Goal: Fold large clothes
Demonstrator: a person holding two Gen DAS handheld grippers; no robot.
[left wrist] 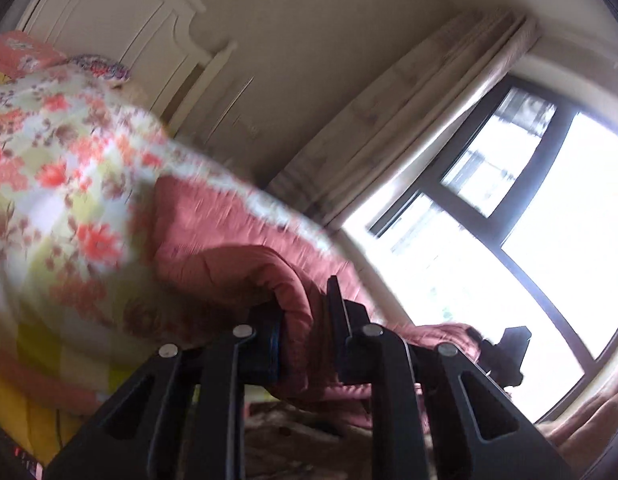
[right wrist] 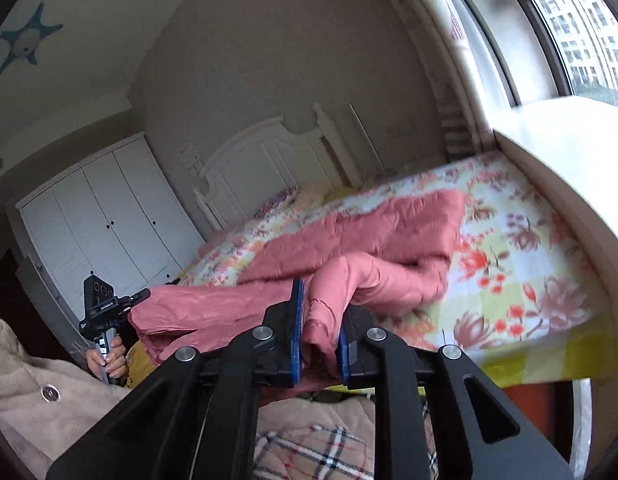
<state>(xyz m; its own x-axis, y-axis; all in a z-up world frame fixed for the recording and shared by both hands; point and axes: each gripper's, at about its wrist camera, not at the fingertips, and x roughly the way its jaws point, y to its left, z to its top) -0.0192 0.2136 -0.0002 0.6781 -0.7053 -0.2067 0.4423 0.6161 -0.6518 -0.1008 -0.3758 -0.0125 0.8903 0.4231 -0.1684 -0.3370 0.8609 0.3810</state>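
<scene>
A large pink padded garment lies across the bed, its near edge lifted off the floral bedsheet. My right gripper is shut on a bunched fold of that pink garment, held between blue pads. My left gripper is shut on another part of the pink garment, with cloth draped over its fingers. In the right wrist view the left gripper shows at the left, held by a hand, with the pink hem stretched between the two grippers. The left wrist view is blurred.
The bed has a white headboard and pillows. A white wardrobe stands at the left, and a window with curtains and a pale ledge runs along the bed's far side. The person's beige coat is near.
</scene>
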